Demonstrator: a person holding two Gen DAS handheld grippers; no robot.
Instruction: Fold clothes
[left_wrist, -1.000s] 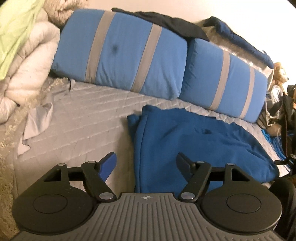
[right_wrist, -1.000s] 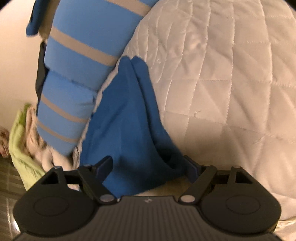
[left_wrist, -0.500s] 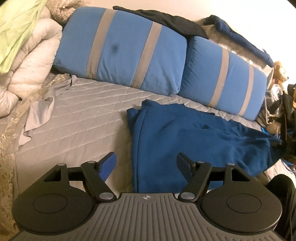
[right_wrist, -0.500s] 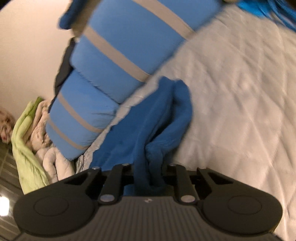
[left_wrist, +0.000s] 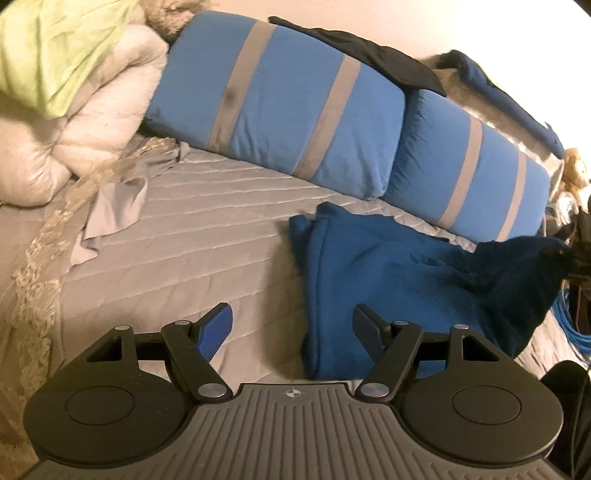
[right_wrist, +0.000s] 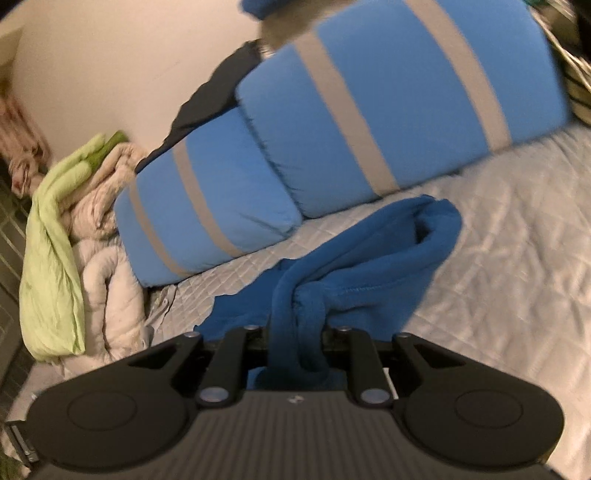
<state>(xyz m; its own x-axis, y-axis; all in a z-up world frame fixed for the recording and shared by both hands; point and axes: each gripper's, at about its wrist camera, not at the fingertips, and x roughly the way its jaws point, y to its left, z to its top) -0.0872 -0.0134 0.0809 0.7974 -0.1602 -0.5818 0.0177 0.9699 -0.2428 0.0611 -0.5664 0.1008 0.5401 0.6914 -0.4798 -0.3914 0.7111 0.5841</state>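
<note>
No readable words, brand names, numbers or labels are showing in either view. The only mark is sitting on each hand-held gripper's ribbed grey body: on the left hand-held gripper (left_wrist: 291, 326) a small pale crosshair symbol (left_wrist: 293, 393), a circle cut by a cross, is appearing at the top middle of the ribbed plate, carrying no letters. On the right hand-held gripper (right_wrist: 296, 345) a small pale mark (right_wrist: 296, 399) is showing at the same spot, too blurred to make out. The striped pillows (left_wrist: 280, 107), the blue garment (left_wrist: 388, 273) and the bed's quilted cover (left_wrist: 192, 236) are bearing no legible print.
</note>
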